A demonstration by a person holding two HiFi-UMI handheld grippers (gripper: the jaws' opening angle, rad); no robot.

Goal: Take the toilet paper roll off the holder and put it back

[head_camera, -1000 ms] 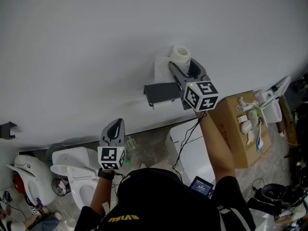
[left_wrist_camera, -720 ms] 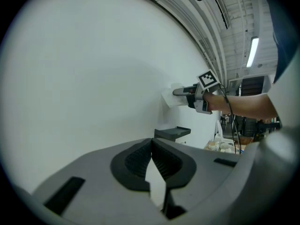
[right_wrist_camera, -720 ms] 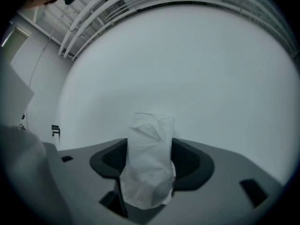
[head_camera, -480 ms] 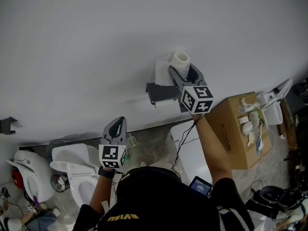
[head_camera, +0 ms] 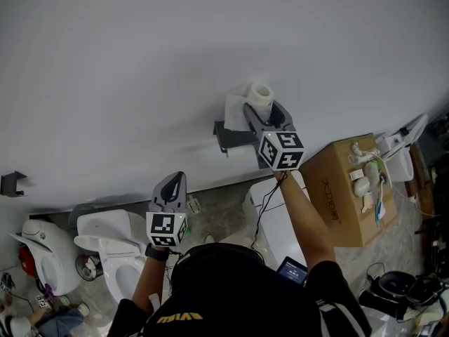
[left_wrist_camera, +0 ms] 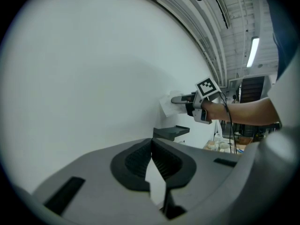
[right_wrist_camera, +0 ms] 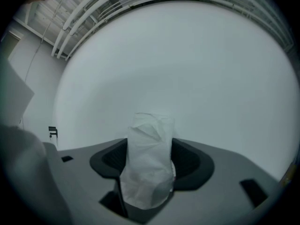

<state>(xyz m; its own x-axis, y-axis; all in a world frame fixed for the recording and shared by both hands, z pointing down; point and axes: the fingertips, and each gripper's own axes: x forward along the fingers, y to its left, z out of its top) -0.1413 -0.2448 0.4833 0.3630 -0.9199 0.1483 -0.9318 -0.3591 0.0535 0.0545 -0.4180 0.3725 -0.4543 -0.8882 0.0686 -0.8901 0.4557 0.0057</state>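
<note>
The right gripper [head_camera: 265, 112], just above the middle of the head view, pinches the white toilet paper roll [head_camera: 260, 94] between its 2 jaws. In the right gripper view the dark pads press on both sides of the crumpled white paper [right_wrist_camera: 149, 165]. The roll is held up against the plain white wall [head_camera: 140, 62], and a loose sheet hangs off it to the left. It sits above the dark grey metal wall holder [head_camera: 230, 135] and clear of it, as the left gripper view shows [left_wrist_camera: 171, 132].

The left gripper [head_camera: 172, 188], at lower left of centre, has its jaws pressed together with nothing between them. A brown cardboard box [head_camera: 335, 201] stands at the right, and 2 white toilets [head_camera: 105, 248] are at the lower left.
</note>
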